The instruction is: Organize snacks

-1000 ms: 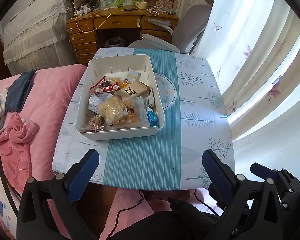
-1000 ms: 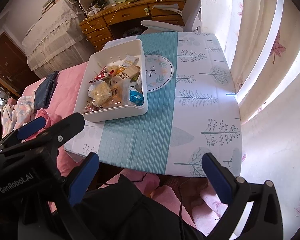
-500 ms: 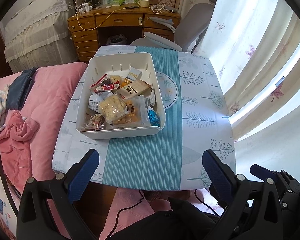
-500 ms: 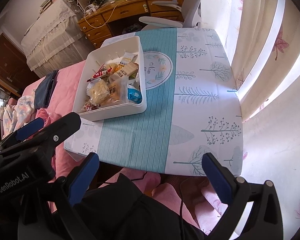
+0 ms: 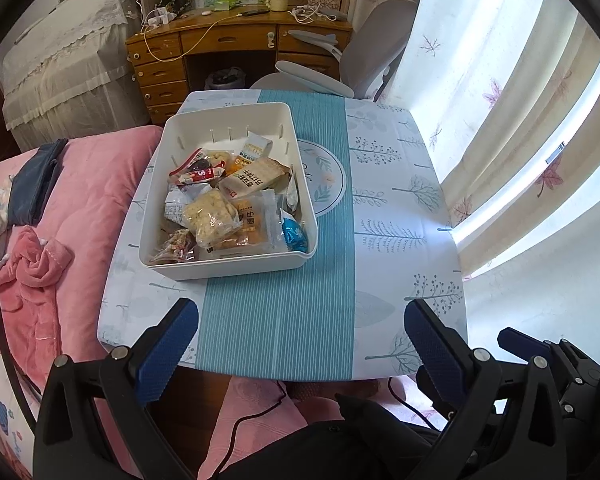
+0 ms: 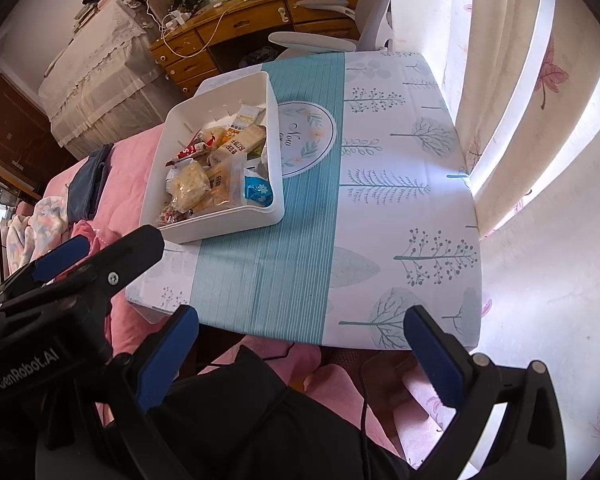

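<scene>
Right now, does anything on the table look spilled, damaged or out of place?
Nothing stands out. All the snack packets lie inside the white bin, piled loosely, with none on the tablecloth. The bin sits flat, slightly turned against the teal stripe. Both grippers, left and right, hang open and empty.

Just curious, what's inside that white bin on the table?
The bin holds a heap of wrapped snacks: a puffed-rice cake, a cracker pack, a red-and-white packet and a blue packet. Whatever lies under the heap is covered.
</scene>
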